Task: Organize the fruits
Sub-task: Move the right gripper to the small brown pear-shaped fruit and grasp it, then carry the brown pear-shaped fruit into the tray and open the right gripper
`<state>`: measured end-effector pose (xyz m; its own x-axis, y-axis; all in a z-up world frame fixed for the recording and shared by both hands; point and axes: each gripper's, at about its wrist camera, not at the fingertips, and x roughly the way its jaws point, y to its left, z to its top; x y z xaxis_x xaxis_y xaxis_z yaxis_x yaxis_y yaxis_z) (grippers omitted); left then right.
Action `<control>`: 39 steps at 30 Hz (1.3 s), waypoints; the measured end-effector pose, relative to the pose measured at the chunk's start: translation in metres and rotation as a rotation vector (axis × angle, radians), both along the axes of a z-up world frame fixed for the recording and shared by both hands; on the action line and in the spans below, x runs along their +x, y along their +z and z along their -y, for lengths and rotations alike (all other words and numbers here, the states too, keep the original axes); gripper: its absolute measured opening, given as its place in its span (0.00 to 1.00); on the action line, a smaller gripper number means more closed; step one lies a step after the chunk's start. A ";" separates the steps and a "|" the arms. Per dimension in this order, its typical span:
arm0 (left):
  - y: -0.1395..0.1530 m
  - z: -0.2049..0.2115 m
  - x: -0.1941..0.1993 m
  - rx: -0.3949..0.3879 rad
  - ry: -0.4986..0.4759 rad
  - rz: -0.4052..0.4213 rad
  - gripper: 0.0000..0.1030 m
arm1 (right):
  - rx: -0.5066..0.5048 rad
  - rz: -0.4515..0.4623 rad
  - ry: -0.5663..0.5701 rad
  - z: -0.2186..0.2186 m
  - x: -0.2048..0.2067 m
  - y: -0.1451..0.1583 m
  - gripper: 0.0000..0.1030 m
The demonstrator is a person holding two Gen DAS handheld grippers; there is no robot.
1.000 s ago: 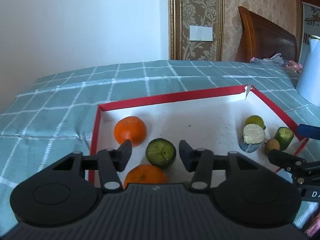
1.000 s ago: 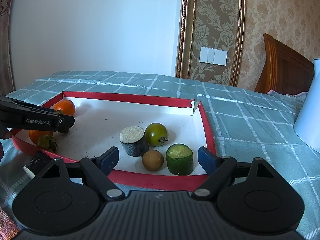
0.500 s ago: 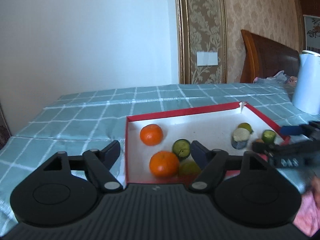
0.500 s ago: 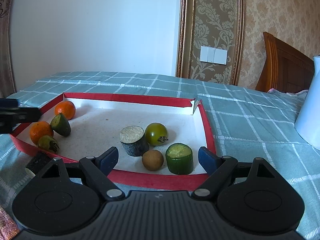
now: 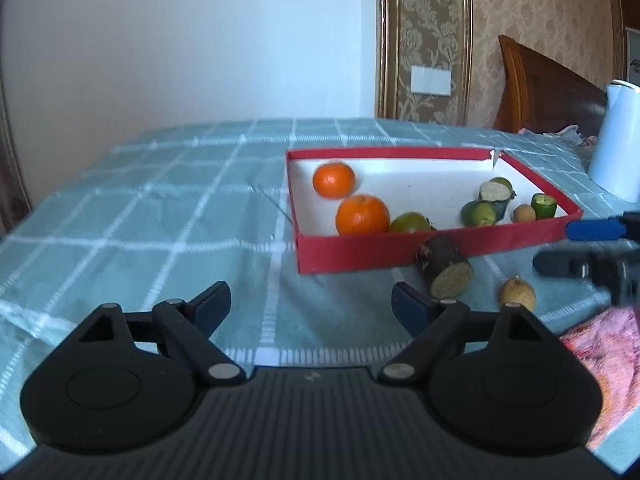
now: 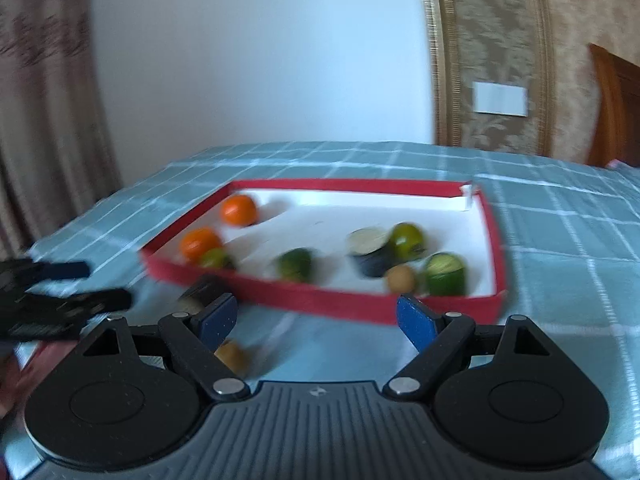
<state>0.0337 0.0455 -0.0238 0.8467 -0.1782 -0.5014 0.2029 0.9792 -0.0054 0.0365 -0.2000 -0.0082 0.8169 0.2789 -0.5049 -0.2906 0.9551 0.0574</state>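
Fruits in red tray (image 5: 400,256) lie far beyond left hand-held gripper (image 5: 311,300), jaws just opened wide, empty; right hand-held gripper (image 6: 316,316) wide open, empty; no legible writing.

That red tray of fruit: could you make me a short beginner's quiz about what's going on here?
1. True or false: the left tool holds an orange.
2. How many oranges lie in the red tray?
3. Which lies outside the tray, on the checked cloth? A) the small brown fruit B) the green cut piece C) an orange

Key: 1 false, it is open and empty; 2 two; 3 A.
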 end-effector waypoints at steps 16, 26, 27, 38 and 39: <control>-0.008 -0.009 0.015 -0.054 0.010 -0.106 0.90 | -0.127 0.001 0.110 -0.039 -0.003 -0.015 0.53; -0.009 0.000 0.017 -0.012 -0.013 -0.125 1.00 | -0.121 -0.066 0.125 -0.049 0.003 -0.020 0.36; -0.009 0.001 0.017 -0.004 -0.013 -0.126 1.00 | -0.117 -0.070 0.121 -0.049 0.003 -0.021 0.36; -0.011 0.003 0.018 0.001 -0.012 -0.129 1.00 | -0.177 -0.039 0.107 -0.059 -0.002 -0.021 0.28; -0.011 0.003 0.018 0.001 -0.012 -0.129 1.00 | -0.172 -0.042 0.106 -0.058 -0.001 -0.021 0.28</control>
<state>0.0518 0.0425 -0.0347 0.7732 -0.1870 -0.6060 0.2119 0.9768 -0.0310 0.0353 -0.1416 -0.0288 0.7650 0.2690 -0.5851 -0.3906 0.9162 -0.0894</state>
